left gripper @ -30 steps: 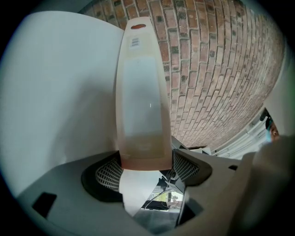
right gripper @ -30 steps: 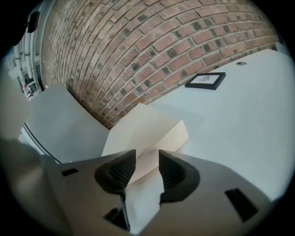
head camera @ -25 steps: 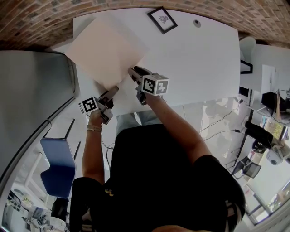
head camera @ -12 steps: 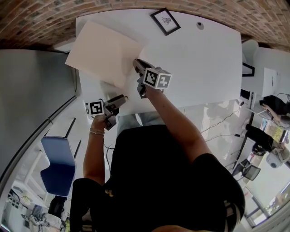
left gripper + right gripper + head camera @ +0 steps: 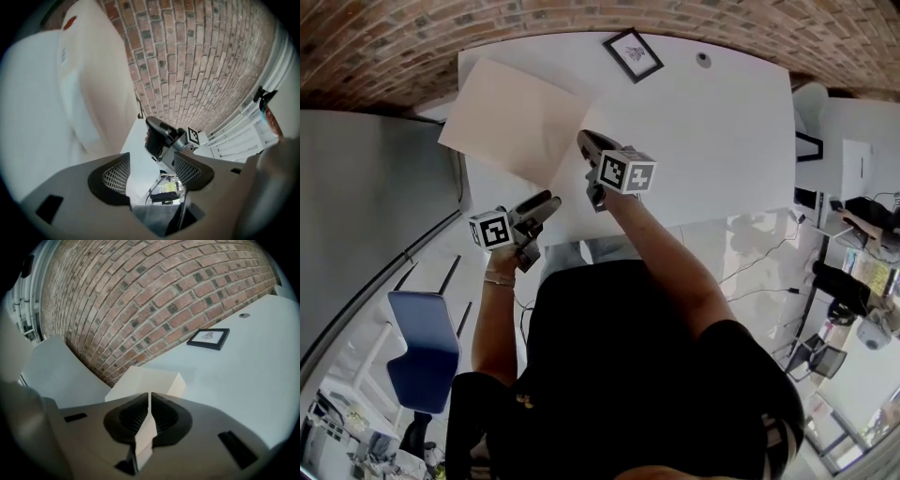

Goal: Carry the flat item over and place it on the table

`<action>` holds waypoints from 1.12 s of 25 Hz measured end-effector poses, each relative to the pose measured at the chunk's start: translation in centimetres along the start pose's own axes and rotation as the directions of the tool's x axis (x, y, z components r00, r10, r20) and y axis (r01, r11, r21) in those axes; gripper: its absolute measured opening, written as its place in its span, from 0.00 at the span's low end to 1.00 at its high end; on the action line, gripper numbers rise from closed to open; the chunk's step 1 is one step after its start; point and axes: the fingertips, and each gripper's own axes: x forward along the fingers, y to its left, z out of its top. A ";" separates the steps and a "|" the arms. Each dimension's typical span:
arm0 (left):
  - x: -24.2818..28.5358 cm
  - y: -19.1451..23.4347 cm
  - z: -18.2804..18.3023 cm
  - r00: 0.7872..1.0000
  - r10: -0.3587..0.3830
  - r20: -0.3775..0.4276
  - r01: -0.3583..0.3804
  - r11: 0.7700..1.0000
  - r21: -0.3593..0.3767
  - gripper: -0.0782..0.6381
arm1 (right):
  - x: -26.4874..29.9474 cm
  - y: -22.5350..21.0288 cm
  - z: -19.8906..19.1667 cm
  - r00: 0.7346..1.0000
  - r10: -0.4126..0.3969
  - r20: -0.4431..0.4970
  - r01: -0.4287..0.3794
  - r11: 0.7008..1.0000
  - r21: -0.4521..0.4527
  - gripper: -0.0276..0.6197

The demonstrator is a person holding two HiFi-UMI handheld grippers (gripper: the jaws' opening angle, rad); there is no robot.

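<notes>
1. Head view: my right arm reaches far out. The right gripper [image 5: 583,141] is at the right edge of the flat tan sheet [image 5: 511,117], at the far left of the white table [image 5: 722,122]. My left arm is bent, with the left gripper [image 5: 551,200] nearer me, off the sheet.
2. Left gripper view: its jaws are wide apart and just starting to close, with nothing between them.
3. Right gripper view: its jaws are closing and pinch the sheet's edge.

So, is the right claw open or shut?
Shut on the sheet: the right claw is closing, with the sheet's edge pinched between its jaws.
</notes>
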 end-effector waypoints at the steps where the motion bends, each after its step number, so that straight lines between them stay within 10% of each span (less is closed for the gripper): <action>1: -0.2 -0.7 0.9 1.000 0.015 0.022 -0.016 0.999 0.040 0.50 | -0.5 0.4 0.4 1.000 0.008 0.004 -0.008 1.000 -0.018 0.08; 7: -1.4 -7.5 6.2 0.983 0.013 0.182 -0.077 0.934 0.349 0.19 | -4.9 3.4 3.2 0.996 0.085 0.037 -0.077 0.978 -0.195 0.06; 13: -1.8 -14.1 8.8 0.959 0.024 0.284 -0.212 0.727 0.654 0.11 | -10.6 7.0 6.2 0.985 0.155 0.082 -0.114 0.920 -0.374 0.06; 28: -1.5 -24.9 9.0 0.928 0.028 0.371 -0.332 0.510 0.794 0.11 | -22.6 12.1 10.7 0.945 0.250 0.210 -0.094 0.824 -0.558 0.06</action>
